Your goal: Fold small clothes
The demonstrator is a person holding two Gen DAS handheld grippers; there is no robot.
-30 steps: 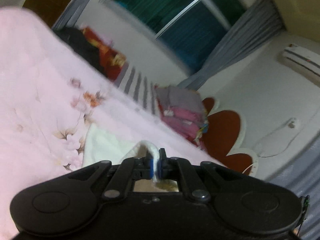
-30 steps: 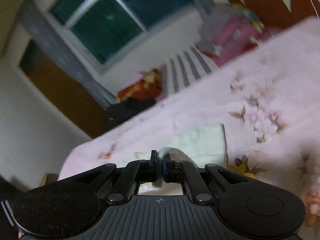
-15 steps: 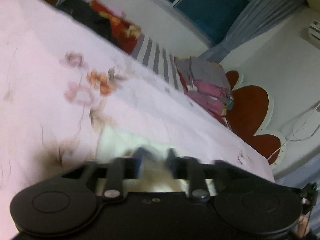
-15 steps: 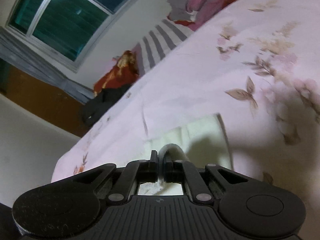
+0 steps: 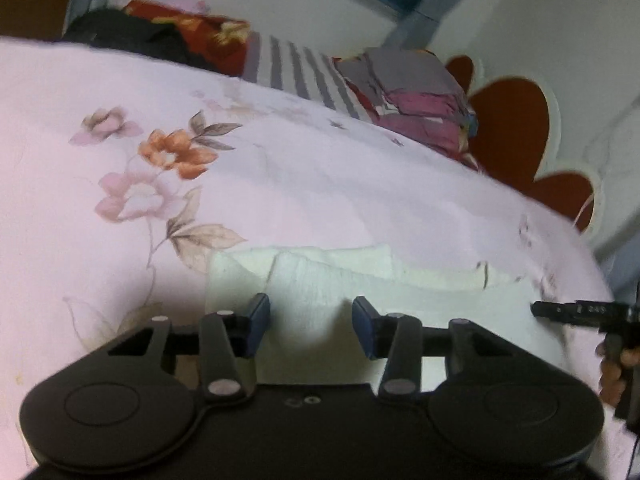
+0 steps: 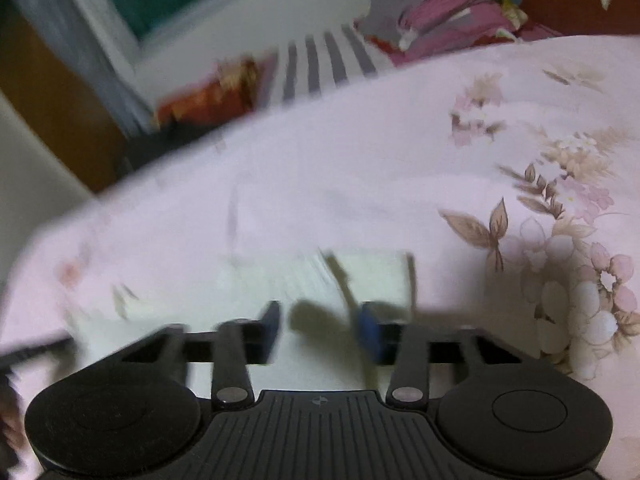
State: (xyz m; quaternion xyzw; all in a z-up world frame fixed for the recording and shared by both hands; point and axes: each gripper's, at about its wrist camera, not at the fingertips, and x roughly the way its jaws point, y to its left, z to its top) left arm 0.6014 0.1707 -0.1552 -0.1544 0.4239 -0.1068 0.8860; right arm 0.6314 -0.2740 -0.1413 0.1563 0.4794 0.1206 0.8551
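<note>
A small white garment (image 5: 360, 280) lies flat on the pink floral bedspread (image 5: 320, 184), its near part folded over its far part. Just above its near edge, my left gripper (image 5: 310, 308) has blue pads apart and closing; the cloth shows in the gap, but neither pad presses on it. The right gripper's finger (image 5: 560, 310) pokes in from the right edge, with a hand (image 5: 612, 376) behind it. In the blurred right wrist view, my right gripper (image 6: 320, 316) hovers over the same garment (image 6: 372, 276), jaws opening, pads off the cloth.
Folded pink and grey clothes (image 5: 416, 100) are stacked at the far side of the bed, beside a grey-striped cloth (image 5: 296, 68) and red and dark clothes (image 5: 180, 40). A red flower-shaped headboard (image 5: 512, 128) stands at the right. Bare bedspread stretches to the left.
Both grippers were shut on a lifted edge of the white garment. They came down towards the bed and let go. The garment now lies flat.
</note>
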